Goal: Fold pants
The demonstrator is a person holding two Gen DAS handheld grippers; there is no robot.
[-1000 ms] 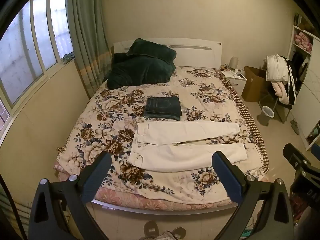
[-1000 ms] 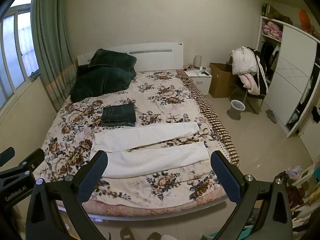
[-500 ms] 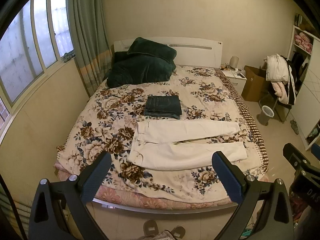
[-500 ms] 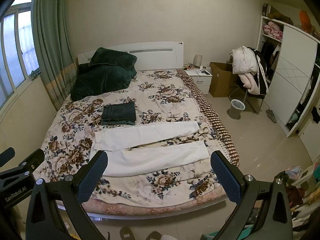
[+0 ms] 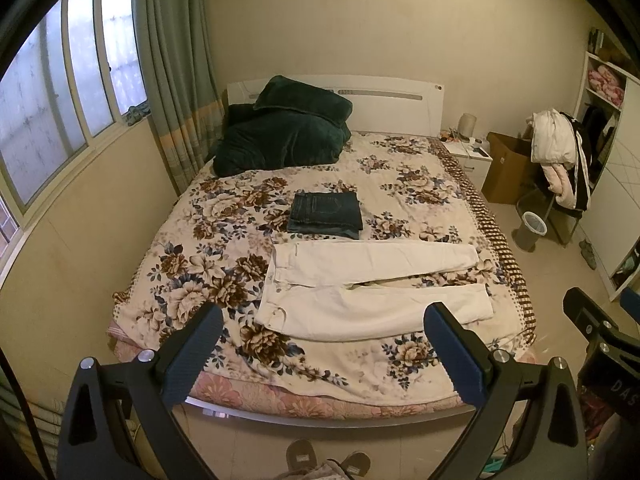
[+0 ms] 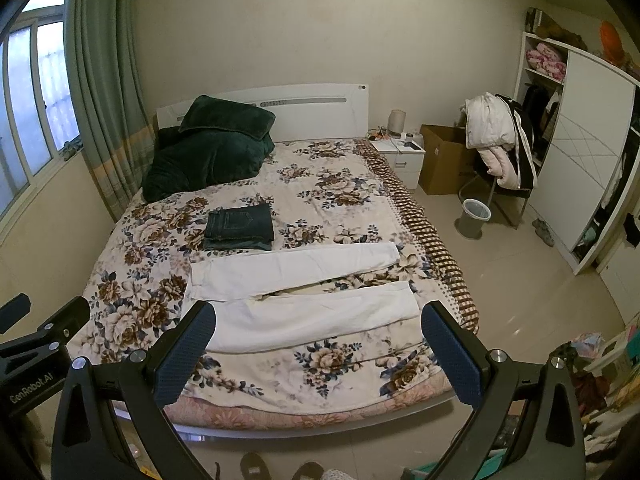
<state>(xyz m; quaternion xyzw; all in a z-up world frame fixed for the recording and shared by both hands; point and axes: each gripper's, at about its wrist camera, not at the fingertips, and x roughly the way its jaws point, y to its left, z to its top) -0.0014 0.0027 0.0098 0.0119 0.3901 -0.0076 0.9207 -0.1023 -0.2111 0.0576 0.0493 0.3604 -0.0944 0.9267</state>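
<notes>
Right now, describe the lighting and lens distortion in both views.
Left wrist view: daylight glows through the window, walls bow from fisheye, corners black. Right wrist view: dim warm light, white pants brightest, wardrobe edges curve, floor shows faint sheen.

A: Your left gripper (image 5: 323, 322): state?

B: Jaws spread wide, nothing between them; blue textured pads (image 5: 192, 356) face inward; black frame level, aimed forward and slightly down.

A: Your right gripper (image 6: 318, 320)?

B: Same entry: jaws wide apart, empty, level. Each gripper's frame shows at the edge of the other's view, so you hold them side by side, apart.
</notes>
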